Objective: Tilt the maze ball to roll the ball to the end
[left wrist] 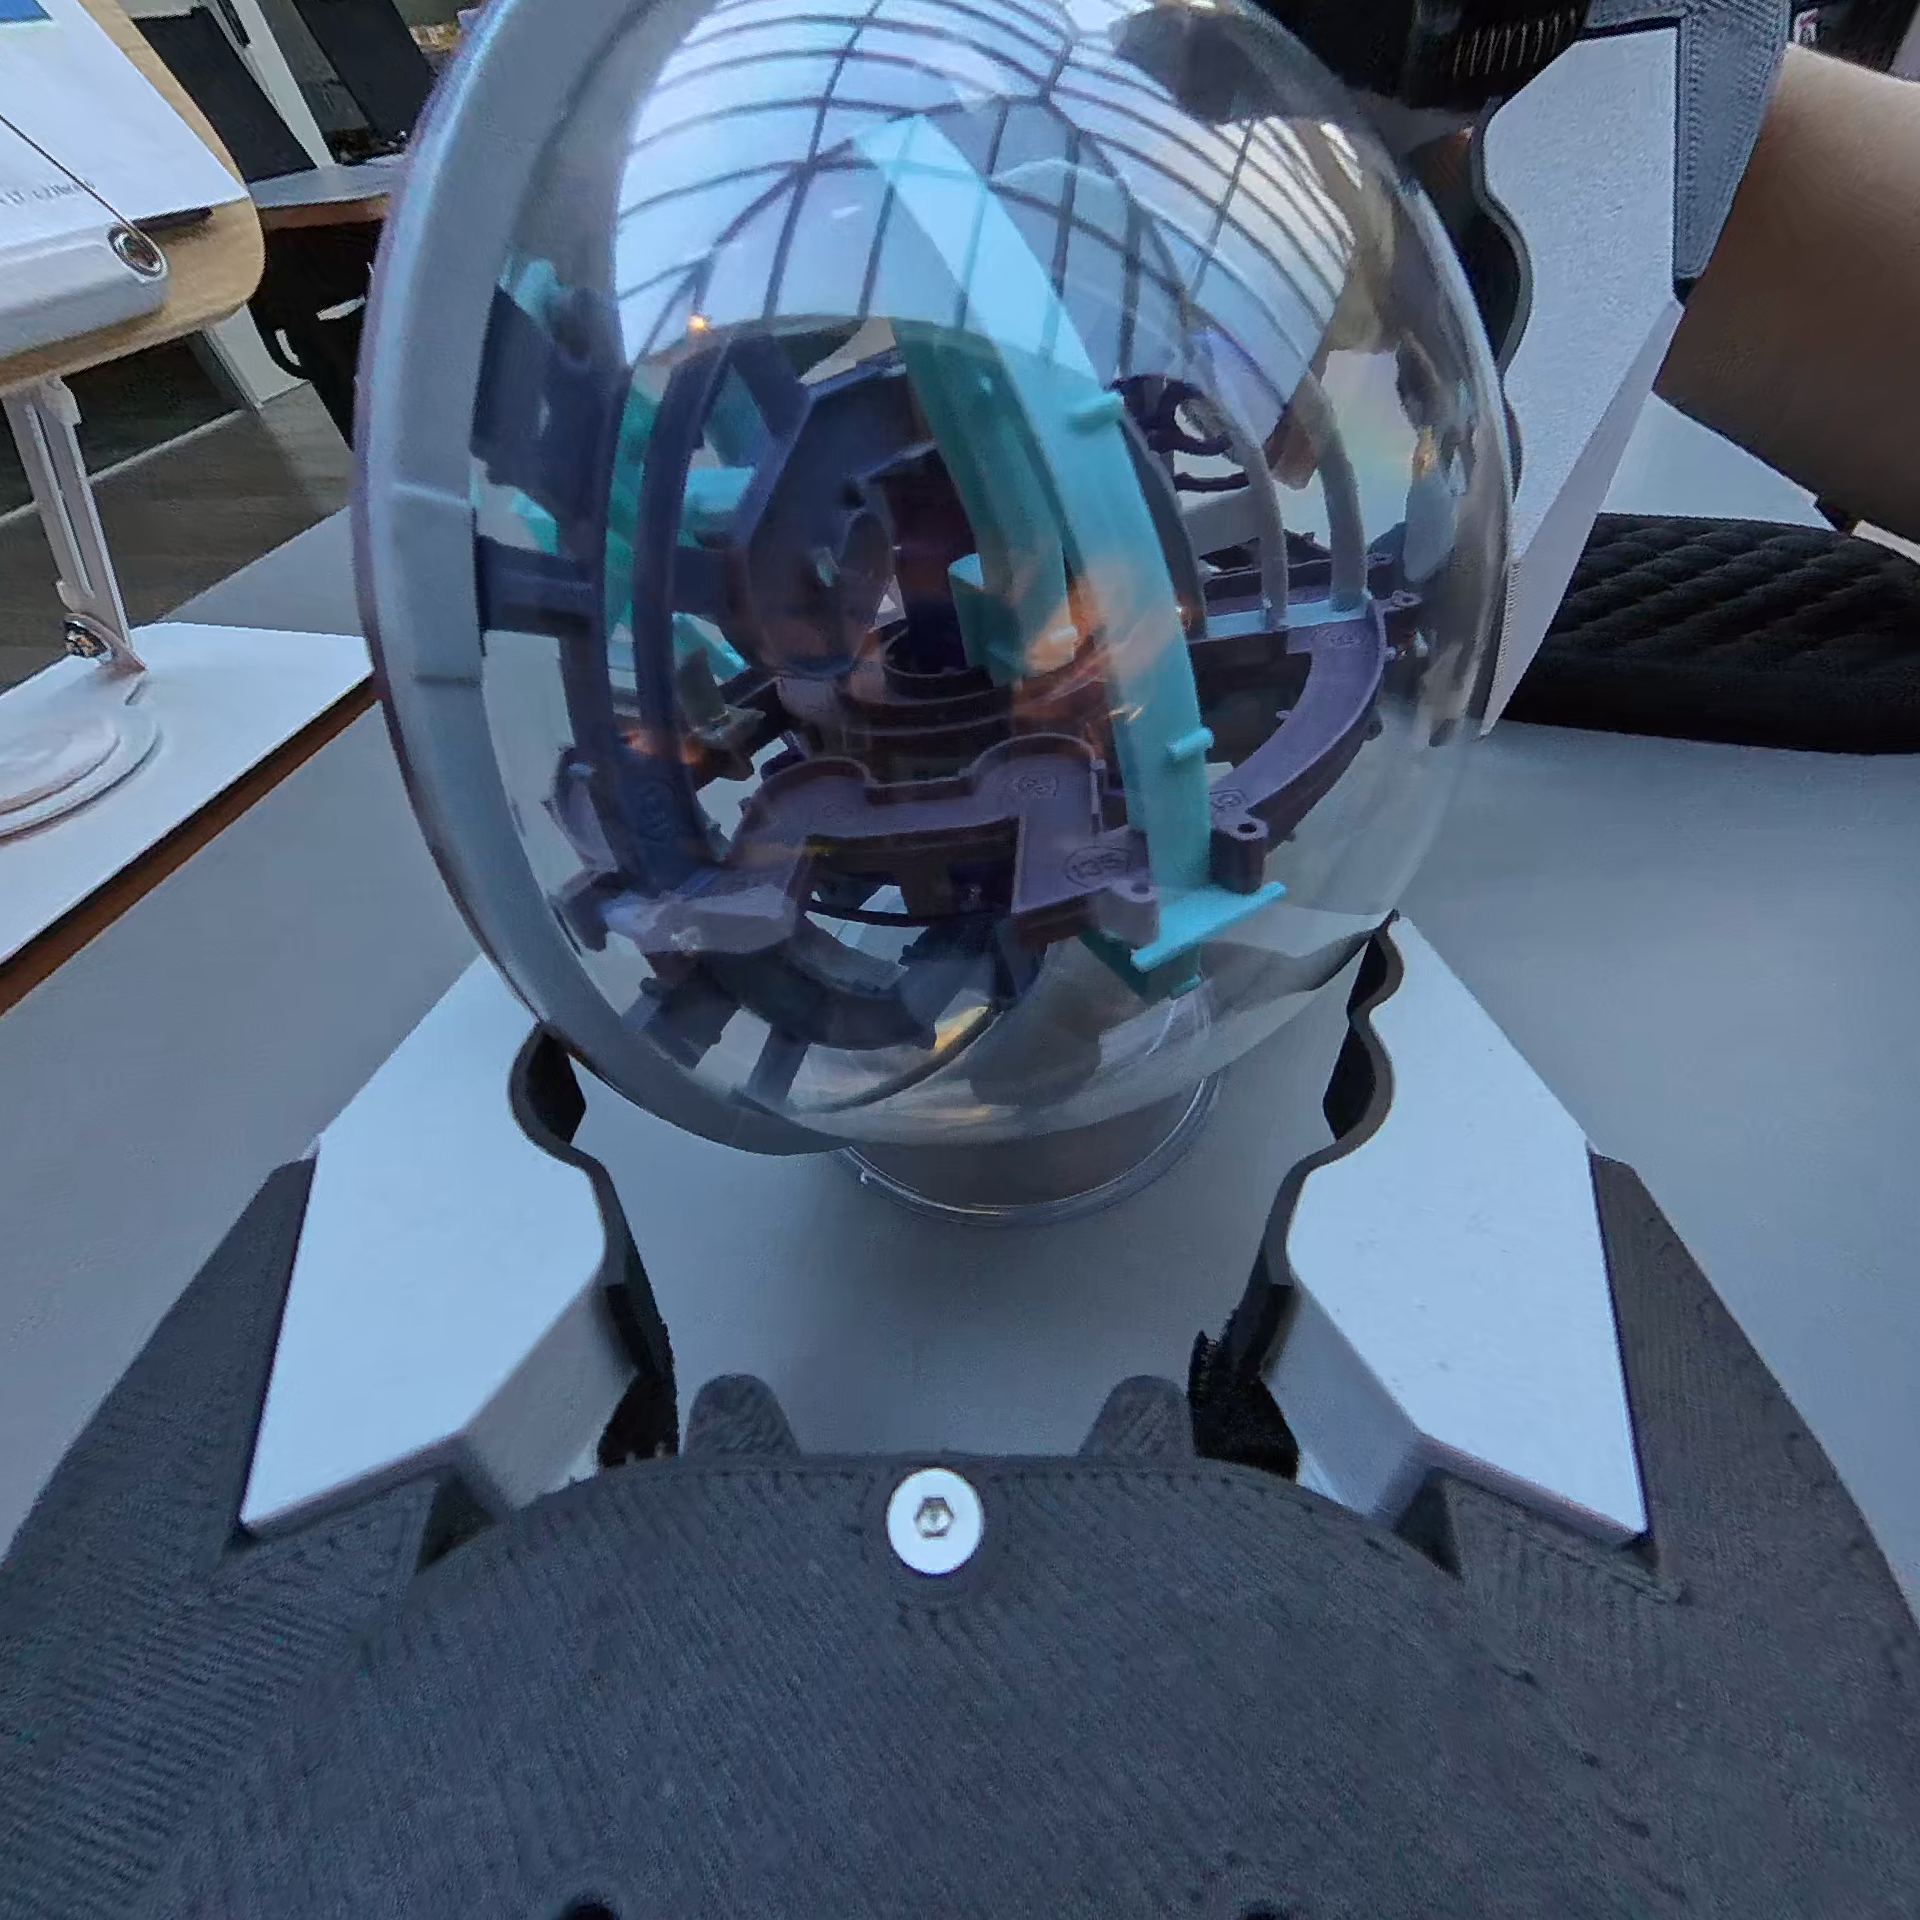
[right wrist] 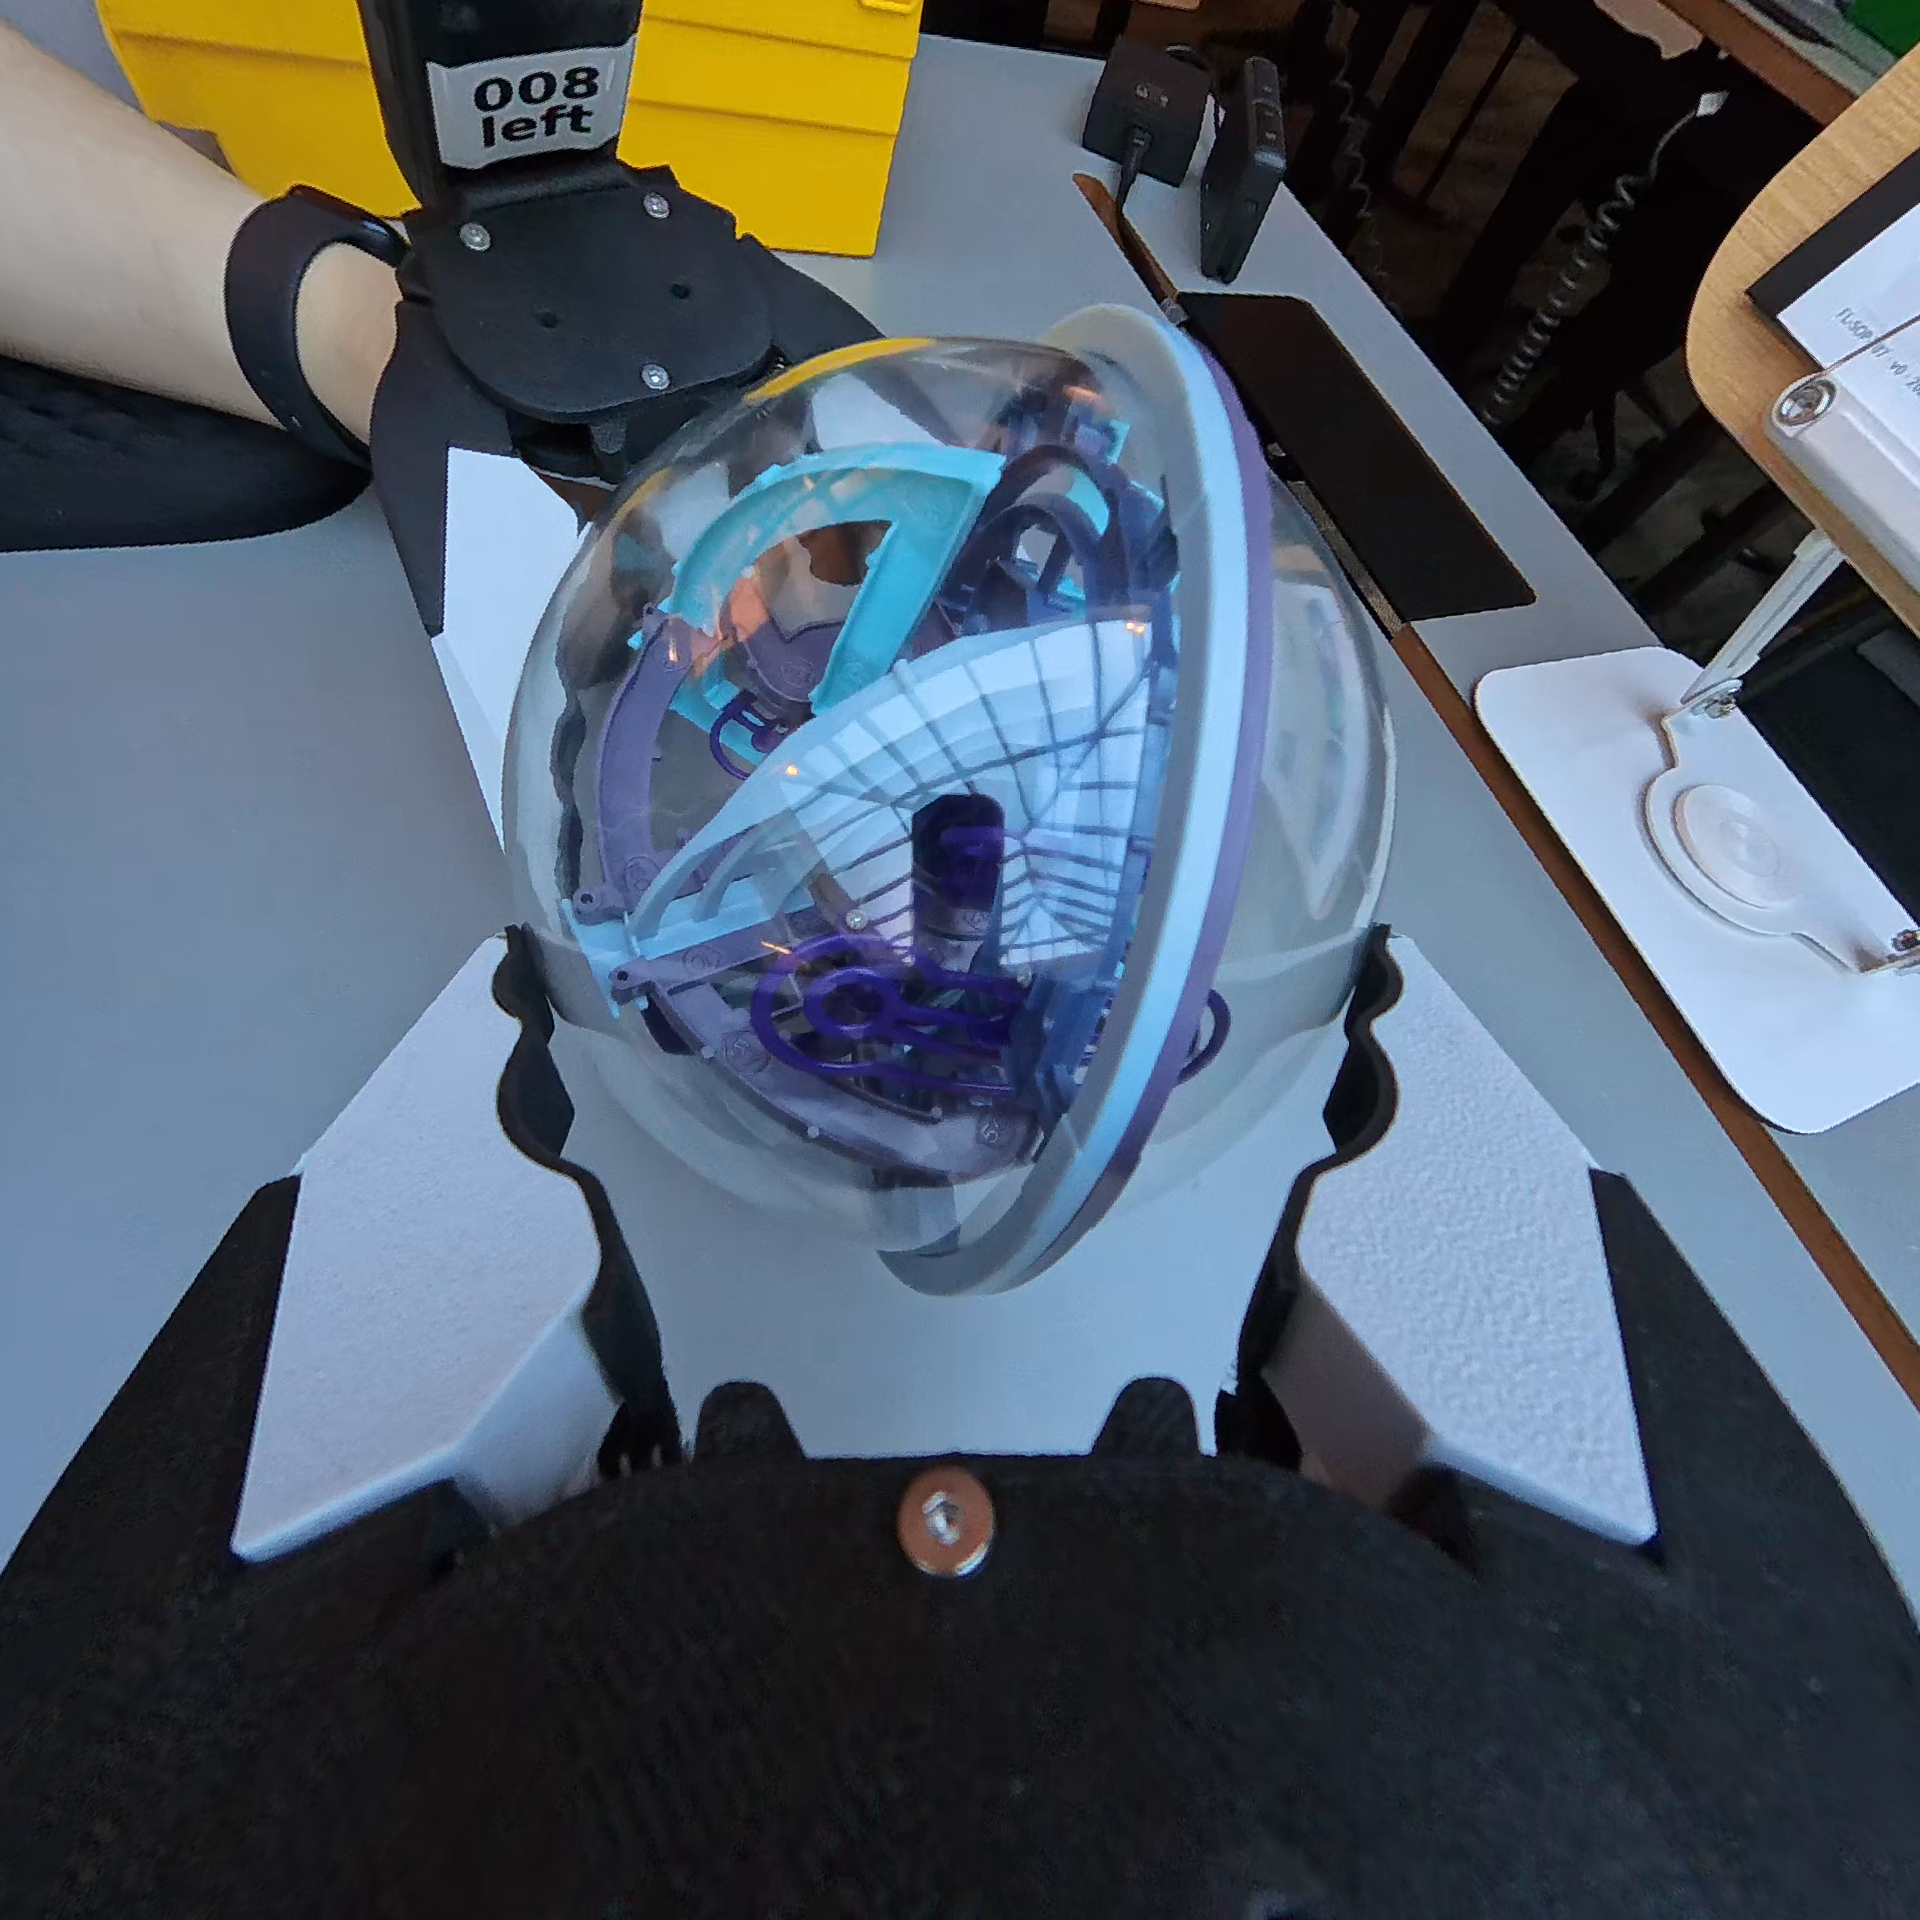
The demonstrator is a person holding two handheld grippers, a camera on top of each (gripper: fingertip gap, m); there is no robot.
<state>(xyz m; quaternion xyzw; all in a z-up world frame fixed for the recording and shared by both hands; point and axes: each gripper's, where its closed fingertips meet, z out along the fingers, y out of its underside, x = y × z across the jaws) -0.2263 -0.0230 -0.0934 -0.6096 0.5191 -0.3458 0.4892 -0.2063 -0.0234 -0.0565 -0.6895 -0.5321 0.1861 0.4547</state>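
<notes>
You have the maze ball (left wrist: 935,623) cradled between both grippers above the grey table (left wrist: 156,1091), one on each side of the clear shell. The left gripper (left wrist: 956,1029) has its fingers spread wide, both tips pressed on the lower curve of the sphere, grasping it. The right gripper (right wrist: 945,987) does the same from the opposite side, tips on the shell either side of the tracks.

In the left wrist view a clear stand ring (left wrist: 1029,1164) shows just under the sphere; I cannot tell whether the two touch. The grey equator band (right wrist: 1205,790) runs steeply tilted, nearly on edge.

The small steel ball cannot be picked out among the teal, purple and white tracks in either view, so progress cannot be judged.

For the tilt:
- Find the ball first; rotate slowly until it shows against a track.
- Move both grippers together as one pivot, so the shell does not slide on the finger pads.
- Keep tilts small and pause after each; the tracks look narrow and railless, and a quick roll probably drops the ball off.
- The shell is smooth and round, so hold the pressure steady.

The yellow box (right wrist: 769,114) and white stand base (right wrist: 1704,862) lie clear of the work.
</notes>
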